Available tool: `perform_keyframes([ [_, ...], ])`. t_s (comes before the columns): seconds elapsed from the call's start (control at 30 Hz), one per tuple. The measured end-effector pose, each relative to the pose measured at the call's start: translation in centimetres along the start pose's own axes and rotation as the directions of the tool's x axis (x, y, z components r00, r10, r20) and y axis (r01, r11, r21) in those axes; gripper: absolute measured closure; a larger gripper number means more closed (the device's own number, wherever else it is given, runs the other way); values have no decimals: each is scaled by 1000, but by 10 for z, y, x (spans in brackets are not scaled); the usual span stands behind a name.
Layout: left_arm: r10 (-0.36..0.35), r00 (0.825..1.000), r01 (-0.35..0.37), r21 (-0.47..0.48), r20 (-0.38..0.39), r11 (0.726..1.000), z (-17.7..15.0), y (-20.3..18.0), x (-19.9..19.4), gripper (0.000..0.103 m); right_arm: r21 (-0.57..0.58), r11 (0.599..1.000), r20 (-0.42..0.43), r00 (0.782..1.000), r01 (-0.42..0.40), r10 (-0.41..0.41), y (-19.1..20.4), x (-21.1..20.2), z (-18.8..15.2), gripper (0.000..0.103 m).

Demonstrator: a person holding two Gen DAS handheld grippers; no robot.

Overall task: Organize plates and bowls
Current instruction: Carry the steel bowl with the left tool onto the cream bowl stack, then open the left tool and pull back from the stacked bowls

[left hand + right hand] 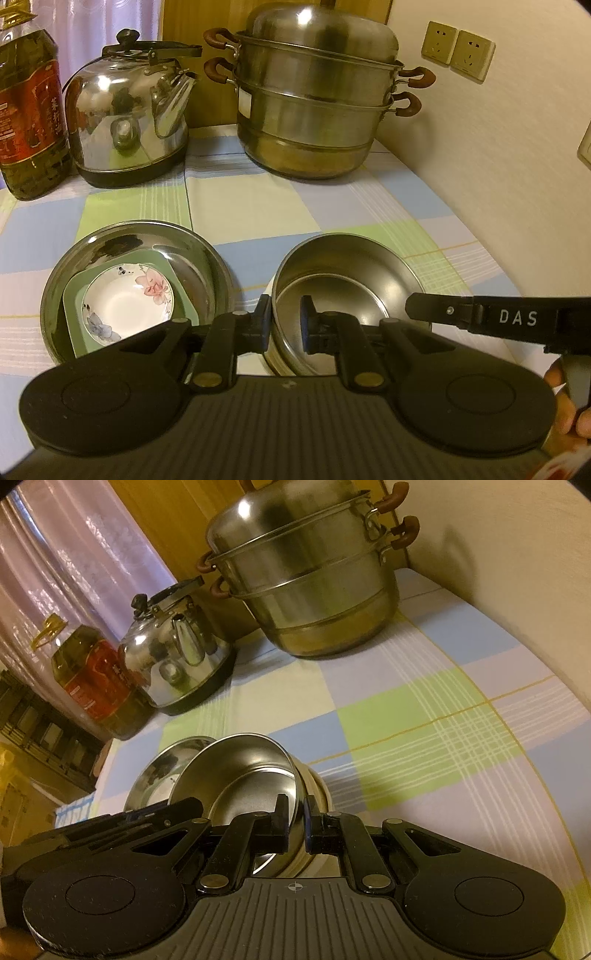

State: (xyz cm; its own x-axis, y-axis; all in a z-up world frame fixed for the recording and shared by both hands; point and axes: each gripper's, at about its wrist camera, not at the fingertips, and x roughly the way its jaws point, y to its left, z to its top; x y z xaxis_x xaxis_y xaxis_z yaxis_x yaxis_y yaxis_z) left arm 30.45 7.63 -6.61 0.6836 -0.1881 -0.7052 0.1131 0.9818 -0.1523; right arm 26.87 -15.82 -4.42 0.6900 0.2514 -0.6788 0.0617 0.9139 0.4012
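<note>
At the far left of the checked tablecloth [258, 206] stood one oil bottle [29, 110] with a red label, then one shiny kettle [129, 118], then one steamer pot [314, 99] of two tiers under a domed lid, with four brown handles showing. On the wall to the far right were two sockets [458, 51].

Nearer, on the left, lay one wide steel basin [199, 266]. Inside it sat one green square plate [75, 317], and on that plate one white floral bowl [125, 299].

Just right of the basin, apart from it, sat one steel bowl [354, 269], tilted, resting in one pale bowl [319, 794] beneath it. That made five dishes in all.

The left gripper [286, 323] pinched the steel bowl's left rim, one pad outside the wall and one inside. The right gripper [297, 827] pinched the same bowl's right rim, its pads nearly pressed together with the thin wall between them. From the left wrist view the right gripper's arm reached in over the bowl from the right, with fingers of one hand [565, 410] showing at the near right edge.
</note>
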Motion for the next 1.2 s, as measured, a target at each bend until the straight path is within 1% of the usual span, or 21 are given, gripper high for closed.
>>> perform_keyframes([
  [0.17,-1,1000,1,-9,-5,1000,-1,0,-4,90,10,1000,-9,1000,-7,7,-1,-1,1,94],
  [0.27,-2,1000,2,-9,3,1000,0,-1,-8,87,-2,1000,-3,1000,-3,3,1,-4,1,89],
  [0.33,0,1000,0,-8,9,1000,0,-1,-11,85,-6,1000,0,1000,1,-1,2,-6,0,69],
  [0.4,-4,1000,4,-9,13,1000,0,-2,-16,85,-8,1000,9,1000,2,-1,3,-9,-1,64],
  [0.63,-10,1000,10,-32,9,999,-4,-1,-39,81,-11,1000,21,1000,-11,11,4,-26,-7,62],
  [0.77,-3,1000,3,-27,-4,1000,-11,-1,-59,80,-10,1000,29,999,-26,26,5,-42,-13,61],
  [0.87,-3,1000,3,-27,-12,1000,-19,-2,-76,79,-13,999,32,999,-36,36,6,-55,-21,58],
  [0.93,3,1000,-4,-27,-24,1000,-26,-3,-86,75,-17,999,33,999,-42,43,7,-65,-27,55],
  [0.97,7,1000,-7,-29,-28,1000,-30,-3,-92,74,-18,999,34,998,-45,45,7,-70,-30,55],
  [1.0,8,999,-9,-30,-32,1000,-33,-3,-96,73,-19,999,35,998,-47,48,7,-75,-33,53],
  [1.03,9,999,-10,-31,-38,999,-37,-3,-102,73,-21,999,37,998,-49,50,8,-81,-36,49],
  [1.1,12,999,-14,-33,-48,999,-46,-3,-113,73,-29,998,34,998,-49,50,9,-91,-43,44],
  [1.2,21,998,-24,-50,-59,998,-60,-3,-127,72,-44,998,35,998,-50,52,10,-105,-55,42],
])
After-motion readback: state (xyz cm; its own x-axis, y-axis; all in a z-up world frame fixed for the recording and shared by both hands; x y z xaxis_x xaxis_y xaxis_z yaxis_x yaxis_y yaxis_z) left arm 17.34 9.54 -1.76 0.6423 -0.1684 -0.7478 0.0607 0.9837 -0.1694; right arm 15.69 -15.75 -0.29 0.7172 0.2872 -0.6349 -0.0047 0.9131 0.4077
